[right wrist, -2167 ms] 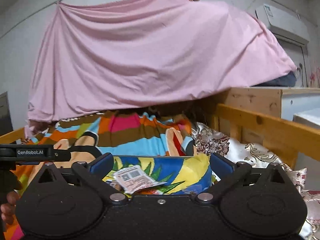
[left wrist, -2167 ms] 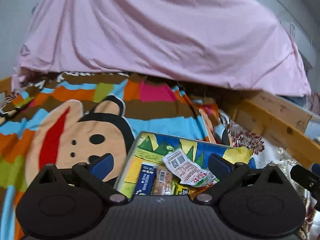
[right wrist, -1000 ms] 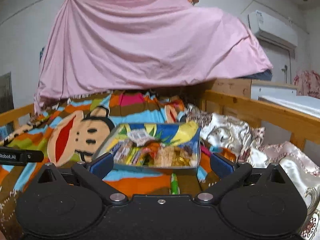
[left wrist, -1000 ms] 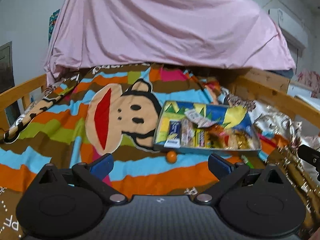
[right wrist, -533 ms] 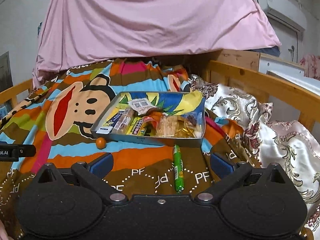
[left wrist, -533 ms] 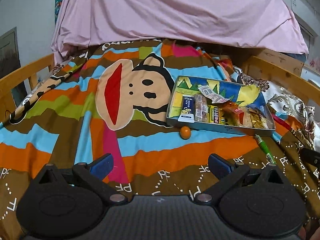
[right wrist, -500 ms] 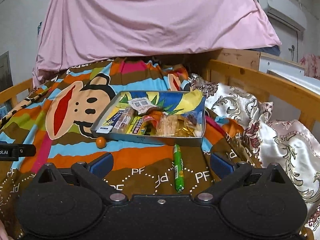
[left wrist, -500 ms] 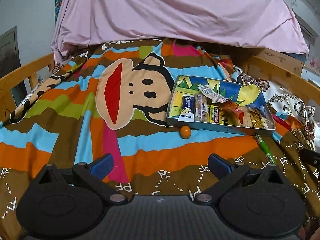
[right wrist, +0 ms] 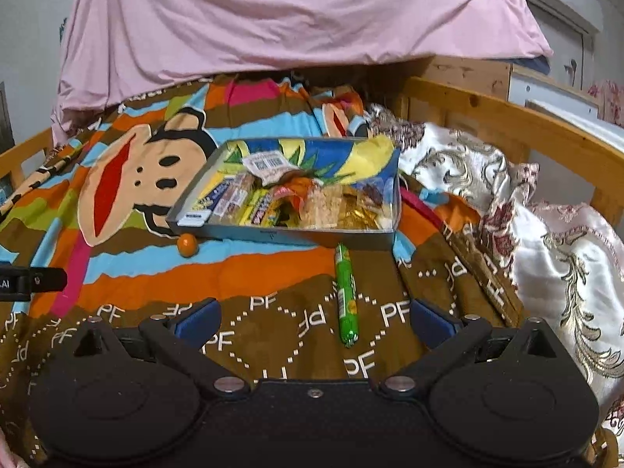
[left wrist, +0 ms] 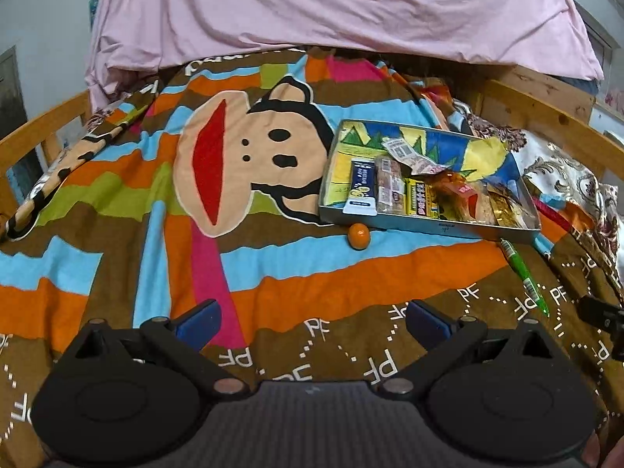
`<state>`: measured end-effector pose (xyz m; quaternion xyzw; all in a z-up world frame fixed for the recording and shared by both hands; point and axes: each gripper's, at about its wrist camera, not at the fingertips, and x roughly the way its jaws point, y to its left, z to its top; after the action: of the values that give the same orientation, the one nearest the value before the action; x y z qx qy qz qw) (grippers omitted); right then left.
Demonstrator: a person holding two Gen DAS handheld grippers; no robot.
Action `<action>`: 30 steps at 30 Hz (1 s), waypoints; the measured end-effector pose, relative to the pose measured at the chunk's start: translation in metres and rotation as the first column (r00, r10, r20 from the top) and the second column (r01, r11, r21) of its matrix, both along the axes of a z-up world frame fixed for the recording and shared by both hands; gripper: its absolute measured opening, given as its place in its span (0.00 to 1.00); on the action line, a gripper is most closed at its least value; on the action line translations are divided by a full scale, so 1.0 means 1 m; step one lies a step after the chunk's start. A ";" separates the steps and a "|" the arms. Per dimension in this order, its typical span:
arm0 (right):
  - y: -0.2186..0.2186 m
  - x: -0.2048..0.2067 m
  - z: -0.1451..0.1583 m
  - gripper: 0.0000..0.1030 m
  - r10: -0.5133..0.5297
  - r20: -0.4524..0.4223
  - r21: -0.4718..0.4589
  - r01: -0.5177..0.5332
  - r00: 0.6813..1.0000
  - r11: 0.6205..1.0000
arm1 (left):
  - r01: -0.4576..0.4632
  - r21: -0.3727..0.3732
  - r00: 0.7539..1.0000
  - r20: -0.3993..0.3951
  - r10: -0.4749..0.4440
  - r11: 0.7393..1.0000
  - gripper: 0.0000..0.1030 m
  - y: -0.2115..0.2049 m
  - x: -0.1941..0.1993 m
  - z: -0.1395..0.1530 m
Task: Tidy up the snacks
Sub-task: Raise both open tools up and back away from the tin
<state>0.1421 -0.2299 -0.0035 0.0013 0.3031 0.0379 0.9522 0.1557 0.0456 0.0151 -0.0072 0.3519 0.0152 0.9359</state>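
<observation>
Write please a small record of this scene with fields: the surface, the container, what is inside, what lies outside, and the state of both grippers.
surface: bed with a striped monkey blanket
container: shallow tray, on the blanket
inside tray: snack packets in a row, one white wrapper on top
outside tray: small orange ball by the near left corner; green stick snack in front of the near right side
left gripper: jaws open, holding nothing
right gripper: jaws open, holding nothing, green stick snack ahead between them

A striped blanket [left wrist: 117, 195] in brown, orange, blue and green bears a cartoon monkey face. A pink sheet [right wrist: 292, 19] hangs behind; the sausage stick [right wrist: 345, 292] is green.
</observation>
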 end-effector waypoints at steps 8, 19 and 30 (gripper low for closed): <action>0.004 0.009 -0.007 0.99 -0.001 -0.053 -0.014 0.000 0.999 1.000 | 0.086 0.044 0.996 -0.029 -0.085 0.995 1.00 -0.007 0.026 0.000; 0.010 0.025 -0.018 0.99 0.018 -0.133 -0.026 -0.021 0.991 0.999 | 0.233 -0.004 0.970 -0.064 -0.233 0.973 1.00 -0.009 0.052 -0.017; -0.004 0.063 -0.033 0.99 0.111 -0.315 0.176 -0.057 0.942 0.983 | 0.220 -0.078 0.964 -0.133 -0.229 0.972 1.00 0.006 0.077 -0.038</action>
<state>0.2053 -0.2340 -0.0368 0.0729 0.4509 0.1025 0.8836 0.2322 0.0513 -0.0226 0.0044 0.4160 -0.1017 0.9037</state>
